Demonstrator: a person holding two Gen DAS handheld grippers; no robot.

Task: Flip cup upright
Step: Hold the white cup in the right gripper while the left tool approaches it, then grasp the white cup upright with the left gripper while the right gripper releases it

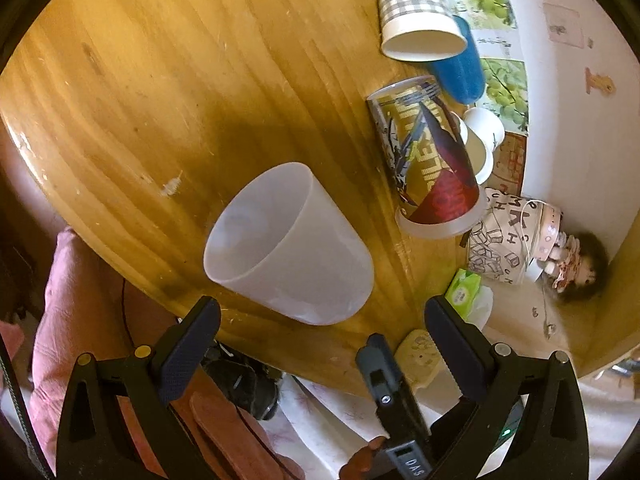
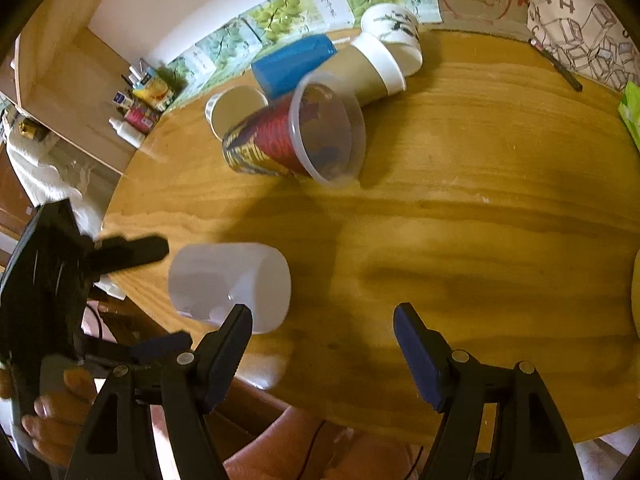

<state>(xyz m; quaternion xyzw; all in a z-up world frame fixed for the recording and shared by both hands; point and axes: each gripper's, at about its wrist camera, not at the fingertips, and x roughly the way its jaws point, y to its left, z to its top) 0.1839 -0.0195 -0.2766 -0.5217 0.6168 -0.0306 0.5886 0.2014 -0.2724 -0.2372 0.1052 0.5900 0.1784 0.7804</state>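
A frosted white cup [image 1: 288,244] lies on its side on the round wooden table [image 1: 160,80], near the table's edge. In the left wrist view it sits just below the middle of the frame, with its open mouth turned toward the lower left; nothing can be seen inside it. In the right wrist view the same cup [image 2: 230,286] lies in the lower left.

The left gripper [image 1: 320,320] hangs just short of the cup with its fingers spread wide, one to each side and neither touching it. The right gripper [image 2: 322,324] is also spread wide and holds nothing; its left finger overlaps the cup's lower edge in the picture, though I cannot tell whether they touch.

Further up the table other cups lie tipped over in a loose pile: a printed red and gold cup [image 2: 294,140] with a clear rim, apparently empty, a blue cup [image 2: 294,64], a checked paper cup [image 1: 416,12] showing a bare white inside, and two white paper cups [image 2: 384,56]. A green tissue pack [image 1: 464,292] shows at lower right in the left wrist view.
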